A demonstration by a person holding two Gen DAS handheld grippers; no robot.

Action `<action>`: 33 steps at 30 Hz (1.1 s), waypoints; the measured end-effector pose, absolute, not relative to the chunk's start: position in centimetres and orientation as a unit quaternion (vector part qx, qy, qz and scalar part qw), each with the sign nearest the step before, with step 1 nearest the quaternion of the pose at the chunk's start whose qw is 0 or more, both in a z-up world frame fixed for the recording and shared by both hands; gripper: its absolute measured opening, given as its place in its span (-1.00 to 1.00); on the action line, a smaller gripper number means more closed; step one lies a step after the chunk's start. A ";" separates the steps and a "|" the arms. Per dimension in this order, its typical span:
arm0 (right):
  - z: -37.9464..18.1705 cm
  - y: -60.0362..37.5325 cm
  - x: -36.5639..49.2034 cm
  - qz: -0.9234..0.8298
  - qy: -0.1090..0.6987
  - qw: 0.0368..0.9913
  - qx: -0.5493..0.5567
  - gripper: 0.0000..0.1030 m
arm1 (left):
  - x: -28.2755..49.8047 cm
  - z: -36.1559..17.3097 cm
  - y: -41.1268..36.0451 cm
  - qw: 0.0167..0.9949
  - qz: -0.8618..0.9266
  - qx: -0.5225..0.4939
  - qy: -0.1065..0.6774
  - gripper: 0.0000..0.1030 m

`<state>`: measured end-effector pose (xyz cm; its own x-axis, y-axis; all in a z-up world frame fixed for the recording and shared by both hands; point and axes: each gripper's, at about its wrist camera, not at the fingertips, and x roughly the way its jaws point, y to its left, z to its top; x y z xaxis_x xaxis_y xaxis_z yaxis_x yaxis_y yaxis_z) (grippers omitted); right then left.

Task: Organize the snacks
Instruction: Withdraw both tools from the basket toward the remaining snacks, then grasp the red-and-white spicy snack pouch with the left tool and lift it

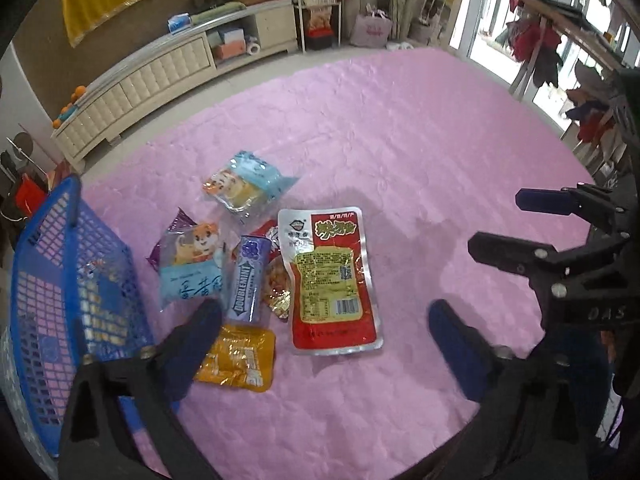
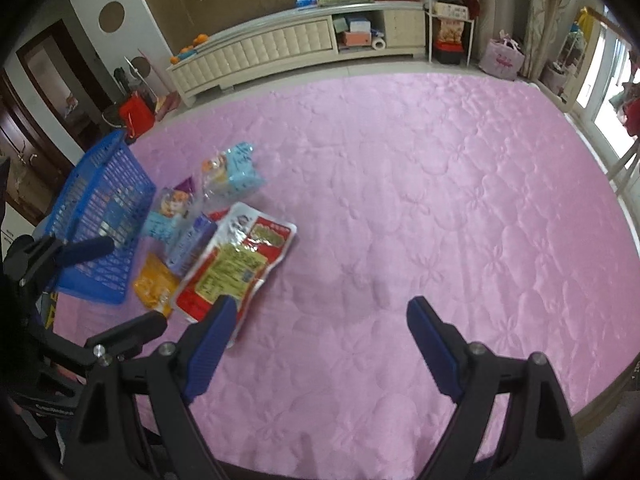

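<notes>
Basket (image 1: 60, 280) stands at far left on the pink quilt (image 1: 400, 140), blue mesh, its open mouth turned toward the snacks, presumably so packets go in with a short carry. Through the mesh I make out printed wrappers inside; I cannot tell how many.

Snacks lie in one loose cluster just right of the basket, all outside it. Left to right: a purple-and-blue hamster packet (image 1: 188, 258), a Doublemint gum pack (image 1: 248, 280) propped over its neighbours, a yellow pouch (image 1: 240, 360) nearest me, a light-blue packet (image 1: 246, 184) farthest back, a small crinkled packet (image 1: 276, 284) half buried, and a large red pouch (image 1: 330, 280) lying flat, label up, at the cluster's right edge.

My left gripper (image 1: 324, 332) hangs over the near side of the cluster, jaws spread wide, holding nothing; one finger sits above the yellow pouch, the other over bare quilt.

My right gripper (image 2: 320, 328) hovers right of the cluster, jaws likewise apart and empty, left finger overlapping the red pouch's near corner.

Judgement: sorting is at an early stage; six items remain to be binned. The propped gum may roll if neighbours are disturbed.
</notes>
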<state>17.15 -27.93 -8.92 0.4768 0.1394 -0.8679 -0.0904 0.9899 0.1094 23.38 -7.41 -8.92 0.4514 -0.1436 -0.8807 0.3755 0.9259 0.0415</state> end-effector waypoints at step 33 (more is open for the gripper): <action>-14.3 -32.6 19.4 0.021 0.543 0.839 0.038 0.96 | 29.2 -17.6 -12.8 0.769 -0.167 0.136 0.601 0.46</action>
